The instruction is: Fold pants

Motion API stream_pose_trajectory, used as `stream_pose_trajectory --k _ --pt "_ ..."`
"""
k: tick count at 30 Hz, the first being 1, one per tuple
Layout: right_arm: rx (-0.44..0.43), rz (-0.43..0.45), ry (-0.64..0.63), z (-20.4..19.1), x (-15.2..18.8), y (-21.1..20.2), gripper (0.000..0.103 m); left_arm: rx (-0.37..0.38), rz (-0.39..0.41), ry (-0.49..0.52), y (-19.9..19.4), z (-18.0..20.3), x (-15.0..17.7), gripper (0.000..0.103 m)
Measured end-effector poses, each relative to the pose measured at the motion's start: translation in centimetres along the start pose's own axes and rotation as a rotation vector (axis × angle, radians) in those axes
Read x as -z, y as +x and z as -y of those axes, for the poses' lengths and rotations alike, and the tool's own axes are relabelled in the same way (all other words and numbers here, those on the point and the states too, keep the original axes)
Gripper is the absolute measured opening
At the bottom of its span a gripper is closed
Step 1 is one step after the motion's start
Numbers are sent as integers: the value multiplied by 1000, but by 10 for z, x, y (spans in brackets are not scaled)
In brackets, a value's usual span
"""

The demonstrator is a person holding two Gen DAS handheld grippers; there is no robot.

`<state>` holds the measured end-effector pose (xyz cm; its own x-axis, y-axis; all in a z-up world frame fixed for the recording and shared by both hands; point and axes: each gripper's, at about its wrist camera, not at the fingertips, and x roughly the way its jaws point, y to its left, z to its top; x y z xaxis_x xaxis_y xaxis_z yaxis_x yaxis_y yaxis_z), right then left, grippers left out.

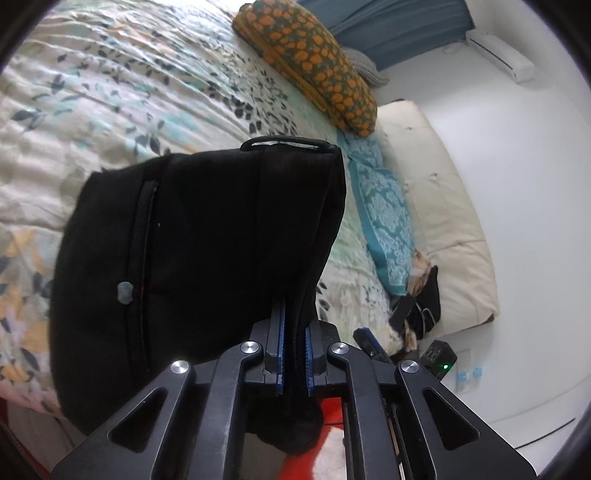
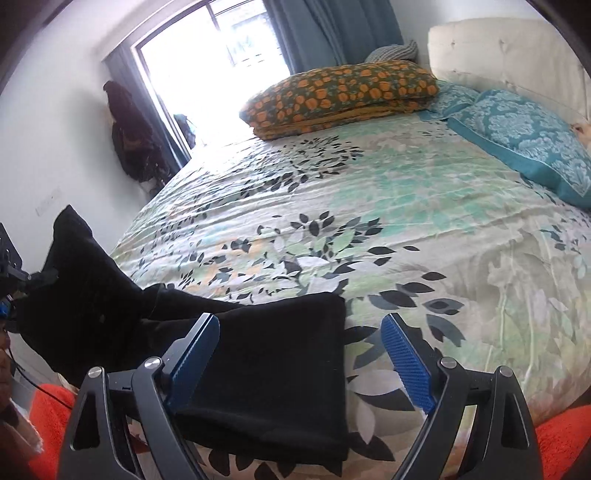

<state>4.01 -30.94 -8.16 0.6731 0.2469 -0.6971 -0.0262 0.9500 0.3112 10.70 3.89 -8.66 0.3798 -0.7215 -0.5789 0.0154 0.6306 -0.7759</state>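
Black pants (image 1: 192,258) hung bunched w/ button showing, clamped in left gripper (image 1: 294,354); right gripper (image 2: 301,363), jaws apart, hovered over leg end on floral bedspread (image 2: 406,206).

I see the pants (image 1: 192,266) plain black, with a grey button (image 1: 125,292). My left claw (image 1: 294,354) and right claw (image 2: 301,354) are black with blue pads (image 2: 408,363). Bedspread (image 2: 388,206) cream with dark leaf print, teal, mint and yellow-orange patches. One pillow (image 2: 343,92) dark green with orange blobs, another (image 2: 524,136) teal with pale damask. Headboard (image 2: 509,48) cream. Curtain (image 2: 332,29) blue-grey. Rug (image 2: 561,446) orange-red.
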Motion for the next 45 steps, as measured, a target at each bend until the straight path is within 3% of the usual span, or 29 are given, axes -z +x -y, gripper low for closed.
stream_pose_trajectory --k 5,8,16,19,21,23,24,25,26,27,28,29,32,34,37,38,39,40,43,45 --pt "8 40 102 36 -2 -17 89 -35 -153 3 86 14 24 4" --pt "19 47 141 53 1 -22 89 -14 -210 -4 113 21 40 4" --pt "23 14 240 86 10 -19 90 -40 -230 84 147 55 36 4" --pt "18 -13 277 91 13 -10 90 -87 -224 137 178 58 40 4" --pt "24 -16 301 94 13 -7 90 -77 -258 170 200 57 48 3" --pt "42 -12 315 97 12 -6 90 -130 -325 207 215 63 58 17" --pt "51 -9 320 98 11 -7 90 -129 -344 233 215 67 62 24" --pt "54 -7 326 100 11 -7 90 -118 -332 275 204 75 66 39" --pt "55 -9 332 102 11 -8 90 -121 -298 328 186 84 69 55" --pt "53 -12 335 103 12 -8 90 -126 -255 373 165 90 70 63" --pt "37 -19 331 102 12 -7 90 -138 -202 411 140 93 68 80" --pt "-5 -29 310 97 11 -5 90 -161 -139 446 114 93 65 90" --pt "-212 -135 165 58 12 14 89 -288 6 498 52 76 54 92" --pt "-250 -234 85 31 22 33 88 -355 57 451 23 52 43 92" --pt "-264 -320 58 11 33 59 84 -388 108 339 -10 10 34 92" --pt "-264 -343 50 6 34 66 74 -399 117 308 -11 -1 35 92" --pt "-261 -367 44 3 35 72 39 -409 124 279 -8 -11 38 92" --pt "-234 -379 33 1 36 75 27 -415 129 251 -12 -21 39 92" --pt "-212 -347 14 -4 30 61 20 -412 120 193 -5 -39 47 92" --pt "-162 -288 -30 -12 24 39 17 -418 129 211 2 -31 50 91"
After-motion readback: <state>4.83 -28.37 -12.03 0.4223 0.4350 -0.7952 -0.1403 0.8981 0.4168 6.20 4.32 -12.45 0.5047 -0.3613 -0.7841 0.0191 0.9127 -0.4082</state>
